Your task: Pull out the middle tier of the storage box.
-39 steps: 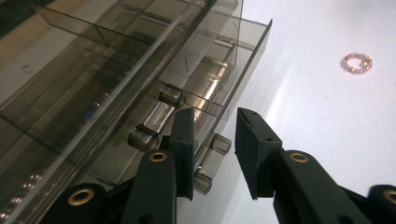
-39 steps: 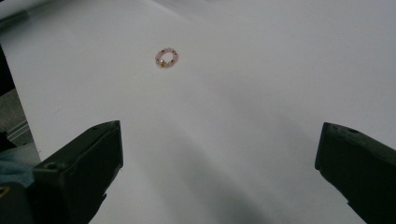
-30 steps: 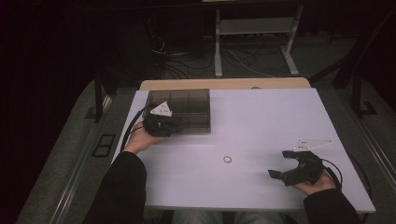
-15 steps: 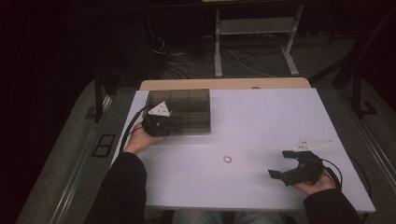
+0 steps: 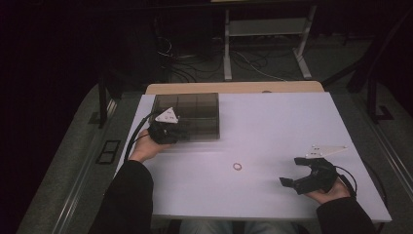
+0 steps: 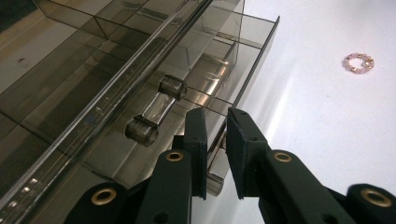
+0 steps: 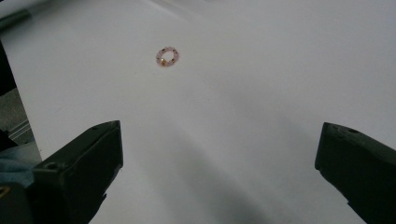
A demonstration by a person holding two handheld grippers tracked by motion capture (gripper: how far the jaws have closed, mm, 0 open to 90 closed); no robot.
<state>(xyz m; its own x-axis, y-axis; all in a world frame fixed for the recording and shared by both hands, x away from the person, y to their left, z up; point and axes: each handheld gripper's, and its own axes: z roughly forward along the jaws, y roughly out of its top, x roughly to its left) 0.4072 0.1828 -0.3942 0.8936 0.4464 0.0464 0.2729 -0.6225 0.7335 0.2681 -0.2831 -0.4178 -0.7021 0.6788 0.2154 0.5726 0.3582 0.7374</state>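
Left tongs [image 6: 215,154] are sitting at the front of the smoky clear drawer box [image 5: 195,109] at the counter's [image 5: 272,126] far left, jaws nearly clenched with a thin gap; whether they are pinching the drawer's clear handle [image 6: 156,109] is unclear. Right tongs [image 5: 292,171] are resting released near the right edge, jaws spread wide. Pink bead ring [image 5: 237,166] is lying on the counter between them, untouched.

organizer box [image 6: 140,70]: glossy smoked clear plastic | table [image 5: 282,126]: smooth matt white | bracelet [image 7: 167,56]: beaded
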